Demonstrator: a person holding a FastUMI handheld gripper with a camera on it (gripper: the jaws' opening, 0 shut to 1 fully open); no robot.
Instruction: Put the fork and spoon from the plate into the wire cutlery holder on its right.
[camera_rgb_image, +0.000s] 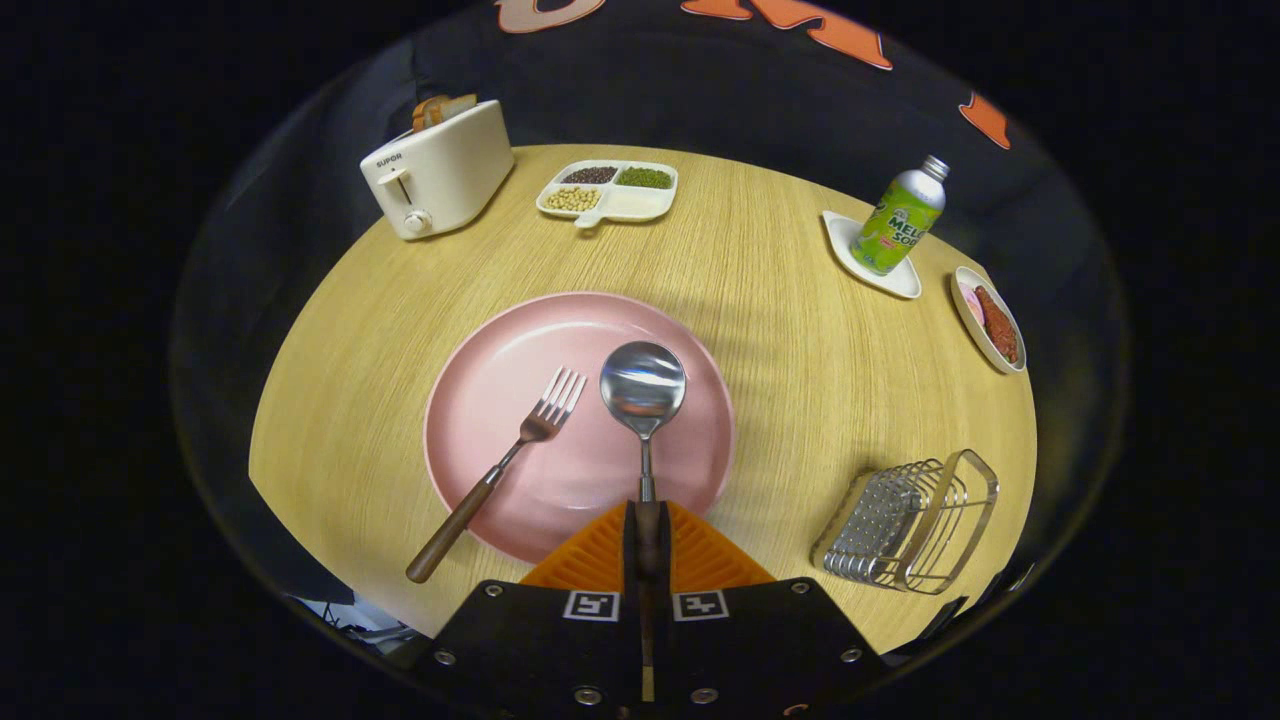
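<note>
Shiny metal spoon with the wooden handle (643, 392) is clamped by its handle in your gripper (647, 530) at bottom centre, bowl over the round pink plate (480, 380), so keep it level swinging to the wire cutlery holder (908, 522) at lower right.

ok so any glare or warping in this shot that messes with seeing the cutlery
Gripper view: fisheye bends the table edge into a curve; a bright glare patch sits in the bowl of the spoon, whose handle is clamped in the gripper; the fork and pink plate are sharp, softly shadowed.
</note>
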